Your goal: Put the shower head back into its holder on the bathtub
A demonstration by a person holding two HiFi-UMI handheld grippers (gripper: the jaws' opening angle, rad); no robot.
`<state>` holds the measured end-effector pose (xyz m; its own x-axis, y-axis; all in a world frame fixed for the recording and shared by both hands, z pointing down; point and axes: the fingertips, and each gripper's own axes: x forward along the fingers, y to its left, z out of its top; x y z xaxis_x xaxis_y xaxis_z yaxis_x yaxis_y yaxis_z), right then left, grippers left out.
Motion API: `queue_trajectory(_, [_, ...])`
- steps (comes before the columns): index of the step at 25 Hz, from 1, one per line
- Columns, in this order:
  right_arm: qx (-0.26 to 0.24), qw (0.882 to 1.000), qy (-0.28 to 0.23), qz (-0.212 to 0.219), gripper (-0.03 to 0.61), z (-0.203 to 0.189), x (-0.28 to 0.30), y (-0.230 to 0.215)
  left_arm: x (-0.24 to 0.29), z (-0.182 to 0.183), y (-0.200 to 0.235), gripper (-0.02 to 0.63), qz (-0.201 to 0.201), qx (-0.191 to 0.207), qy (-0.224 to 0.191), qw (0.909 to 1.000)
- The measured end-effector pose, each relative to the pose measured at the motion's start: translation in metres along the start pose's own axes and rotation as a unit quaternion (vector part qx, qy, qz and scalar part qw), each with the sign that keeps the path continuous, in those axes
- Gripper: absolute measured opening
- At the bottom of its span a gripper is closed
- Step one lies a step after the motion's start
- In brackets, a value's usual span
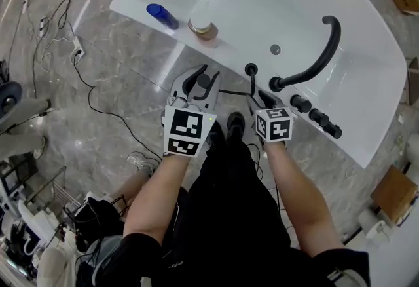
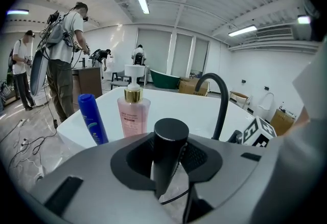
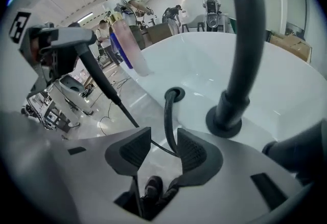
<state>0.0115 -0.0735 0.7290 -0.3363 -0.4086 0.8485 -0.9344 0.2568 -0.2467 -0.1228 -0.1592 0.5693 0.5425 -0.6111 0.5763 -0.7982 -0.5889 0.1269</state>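
Fingers (image 2: 195, 156) of left gripper (image 2: 171, 152) are clamped on the black shower head (image 2: 170, 136): it stands upright between the pads, round end cap up. Right gripper (image 3: 163, 140) has its fingers (image 3: 191, 151) apart, and the black hose (image 3: 167, 120) runs up between them close to the right-hand pad; not gripped.

Head view: shower head sits over the grey floor (image 1: 118, 82) just outside the bathtub (image 1: 262, 4) rim, left of the holder (image 1: 251, 69) and clear of it. Not docked. The hose comes out of the holder ring on the rim.

The curved black faucet spout (image 1: 321, 59) stands on the rim right of the holder, with a row of black knobs (image 1: 317, 116) further along. A blue bottle (image 1: 162, 16) and a pink bottle with gold cap (image 1: 203, 27) stand side by side on the tub's far-left ledge.

People stand in the background of the left gripper view.
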Motion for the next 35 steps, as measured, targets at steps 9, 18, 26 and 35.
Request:
queue_trajectory(9, [-0.012,1.000,0.014,-0.019,0.206,-0.076,0.059,-0.030,0.016,-0.056,0.003,0.129,0.012,-0.016,0.008,0.9998])
queue_trajectory(18, [0.003,0.998,0.026,-0.052,0.119,-0.076,0.113,-0.042,0.011,-0.076,0.022,0.129,0.021,-0.045,-0.002,0.9988])
queue_trajectory(26, [-0.004,0.999,0.028,-0.029,0.101,-0.088,0.105,-0.028,0.001,-0.076,0.034,0.129,0.031,-0.052,-0.007,0.9981])
queue_trajectory(35, [0.014,1.000,-0.003,-0.022,0.127,-0.089,0.154,-0.044,0.010,-0.067,0.034,0.129,0.018,-0.068,-0.038,0.9968])
